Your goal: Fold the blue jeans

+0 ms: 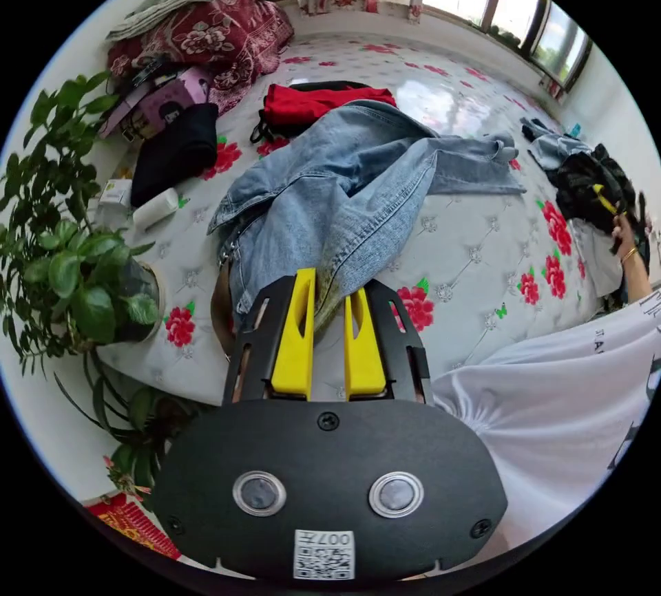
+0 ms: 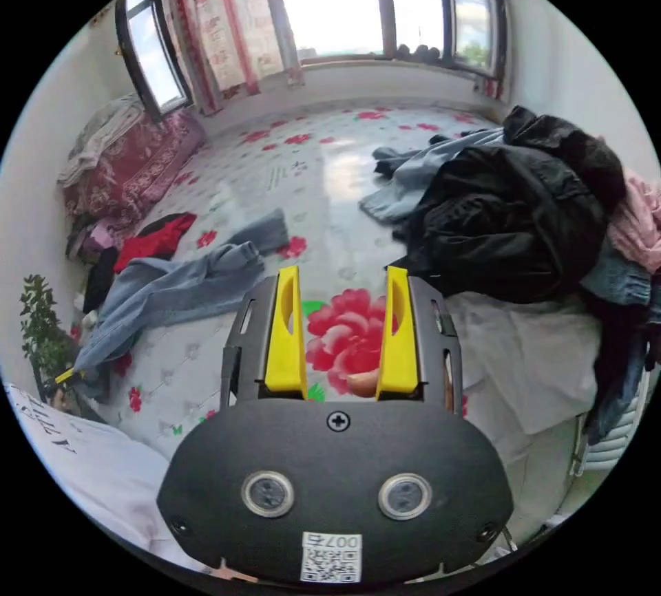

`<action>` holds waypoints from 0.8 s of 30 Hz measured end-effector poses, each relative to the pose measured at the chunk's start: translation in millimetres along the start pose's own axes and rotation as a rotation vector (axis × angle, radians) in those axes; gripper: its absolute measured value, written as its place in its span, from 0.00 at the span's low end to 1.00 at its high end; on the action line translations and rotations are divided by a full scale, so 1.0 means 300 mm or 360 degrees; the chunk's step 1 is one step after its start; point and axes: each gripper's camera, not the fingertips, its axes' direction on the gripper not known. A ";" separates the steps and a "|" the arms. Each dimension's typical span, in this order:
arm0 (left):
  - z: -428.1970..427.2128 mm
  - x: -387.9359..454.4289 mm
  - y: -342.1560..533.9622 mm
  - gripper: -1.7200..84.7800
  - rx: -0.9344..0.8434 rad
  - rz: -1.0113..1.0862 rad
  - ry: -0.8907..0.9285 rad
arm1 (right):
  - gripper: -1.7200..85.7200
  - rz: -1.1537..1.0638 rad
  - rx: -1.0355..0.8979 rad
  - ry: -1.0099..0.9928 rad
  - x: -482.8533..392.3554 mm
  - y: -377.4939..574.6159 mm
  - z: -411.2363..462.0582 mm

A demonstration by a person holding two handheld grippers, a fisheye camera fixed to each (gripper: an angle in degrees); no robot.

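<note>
The light blue jeans (image 1: pixel 344 190) lie rumpled across the flowered bed cover (image 1: pixel 475 259), one leg stretching toward the far side. My left gripper (image 1: pixel 330 283) is shut on a leg end of the jeans, and the denim rises between its yellow jaws. In the right gripper view the jeans (image 2: pixel 172 286) lie at the left, with the left gripper (image 2: pixel 65 374) at their near end. My right gripper (image 2: pixel 342 272) hangs open above a red flower print, holding nothing. It also appears far right in the left gripper view as the right gripper (image 1: pixel 604 199), by a dark pile.
A potted plant (image 1: pixel 69 279) stands at the bed's left corner. A red garment (image 1: pixel 317 104), a black garment (image 1: pixel 175 149) and dark red bedding (image 1: pixel 220 32) lie beyond the jeans. A heap of dark clothes (image 2: pixel 523 210) and a white cloth (image 2: pixel 523 362) lie at the right. The person's white shirt (image 1: pixel 564 403) is close.
</note>
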 end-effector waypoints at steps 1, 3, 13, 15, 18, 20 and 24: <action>-0.014 -0.031 0.016 0.10 0.0028 -0.0042 0.0050 | 0.17 -0.0039 -0.0097 -0.0108 -0.061 0.026 0.105; -0.027 -0.066 0.043 0.11 0.0055 -0.0083 0.0143 | 0.17 -0.0096 -0.0197 -0.0200 -0.145 0.033 0.228; -0.016 -0.185 0.210 0.12 0.0049 -0.0351 0.0224 | 0.13 -0.0237 -0.0573 -0.0056 -0.350 -0.149 0.638; -0.014 -0.221 0.224 0.14 0.0070 -0.0448 0.0261 | 0.09 -0.0272 -0.0545 0.0108 -0.380 -0.144 0.637; -0.011 -0.274 0.265 0.15 0.0139 -0.0571 0.0332 | 0.04 -0.0406 -0.0577 0.0163 -0.408 -0.142 0.591; 0.021 -0.293 0.272 0.14 0.0078 -0.0635 0.0263 | 0.03 -0.0425 -0.0471 -0.0104 -0.363 -0.151 0.442; 0.023 -0.329 0.290 0.11 0.0172 -0.0758 0.0246 | 0.02 -0.0252 -0.0061 -0.0278 -0.202 -0.137 0.066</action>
